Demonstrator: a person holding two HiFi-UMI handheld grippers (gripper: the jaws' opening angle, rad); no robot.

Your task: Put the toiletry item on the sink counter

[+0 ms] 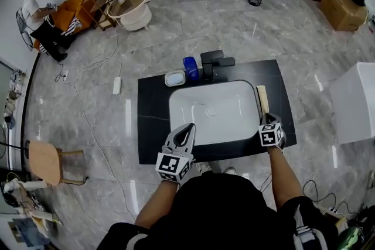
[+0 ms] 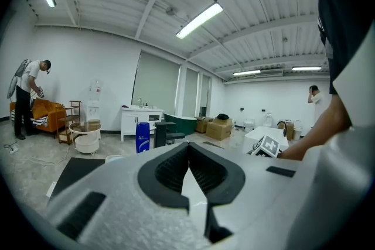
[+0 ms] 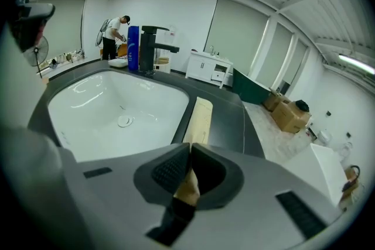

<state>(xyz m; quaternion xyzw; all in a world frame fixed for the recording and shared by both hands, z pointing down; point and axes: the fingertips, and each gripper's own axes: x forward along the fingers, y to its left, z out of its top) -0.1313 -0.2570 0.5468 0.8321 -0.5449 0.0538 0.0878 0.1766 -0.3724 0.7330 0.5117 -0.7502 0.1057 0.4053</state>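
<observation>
A long flat beige toiletry item [image 1: 262, 99] lies along the right strip of the black sink counter [image 1: 153, 120], beside the white basin [image 1: 187, 108]. My right gripper [image 1: 268, 119] sits at its near end. In the right gripper view the jaws are nearly together, pinching that end of the item [image 3: 199, 120] between the pads [image 3: 176, 168]. My left gripper [image 1: 187, 127] hovers at the basin's front rim, shut with nothing in it [image 2: 188, 146].
A blue bottle [image 1: 190, 67], a pale soap dish [image 1: 174, 78] and a black faucet [image 1: 214, 61] stand behind the basin. A white block [image 1: 354, 102] stands to the right and a wooden stool [image 1: 47, 162] to the left. A person [image 1: 41, 20] is far back left.
</observation>
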